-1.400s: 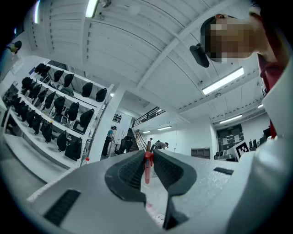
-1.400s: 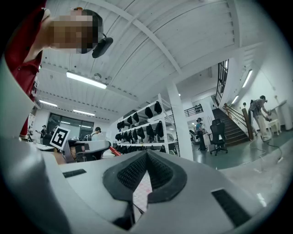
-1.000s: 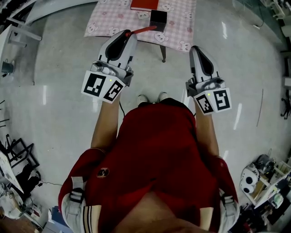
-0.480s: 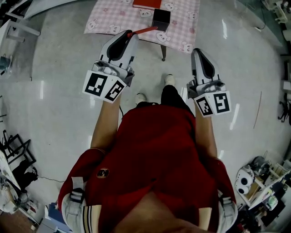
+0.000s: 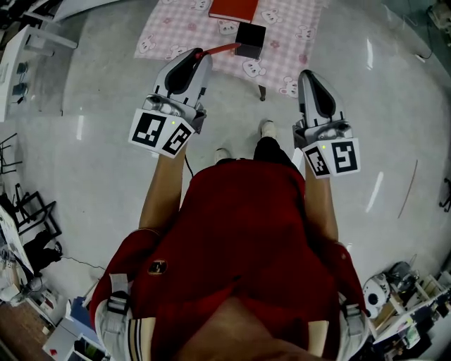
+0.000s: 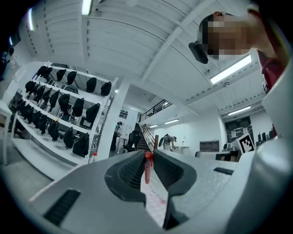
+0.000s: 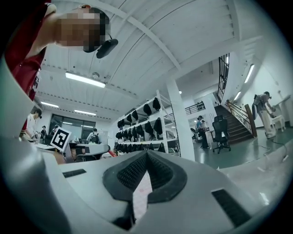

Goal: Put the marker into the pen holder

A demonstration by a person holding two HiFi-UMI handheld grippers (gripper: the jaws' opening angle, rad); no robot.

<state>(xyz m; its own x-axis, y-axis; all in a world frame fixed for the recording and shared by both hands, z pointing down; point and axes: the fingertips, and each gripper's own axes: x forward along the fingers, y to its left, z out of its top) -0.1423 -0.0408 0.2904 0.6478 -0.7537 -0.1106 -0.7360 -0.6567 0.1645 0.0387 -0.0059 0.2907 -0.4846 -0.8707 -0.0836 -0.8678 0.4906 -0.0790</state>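
Observation:
In the head view my left gripper (image 5: 198, 53) is shut on a red marker (image 5: 220, 49). The marker sticks out to the right, and its far end reaches the side of the black square pen holder (image 5: 250, 39) on the pink checked table (image 5: 176, 28). The left gripper view shows the marker (image 6: 147, 168) pinched upright between the dark jaw pads of the left gripper (image 6: 147, 153). My right gripper (image 5: 308, 72) hovers over the floor by the table's near right corner. Seen in its own view, the right gripper (image 7: 146, 153) is shut with nothing in it.
A red book (image 5: 236, 8) lies on the table behind the pen holder. A table leg (image 5: 262, 92) stands between the grippers, with the person's feet (image 5: 266, 129) just before it. Shelving and clutter line the floor's left and lower right edges.
The person has stepped forward with one foot, so the table and pen holder sit slightly nearer in the head view. Both grippers hold their pose, and the marker stays gripped.

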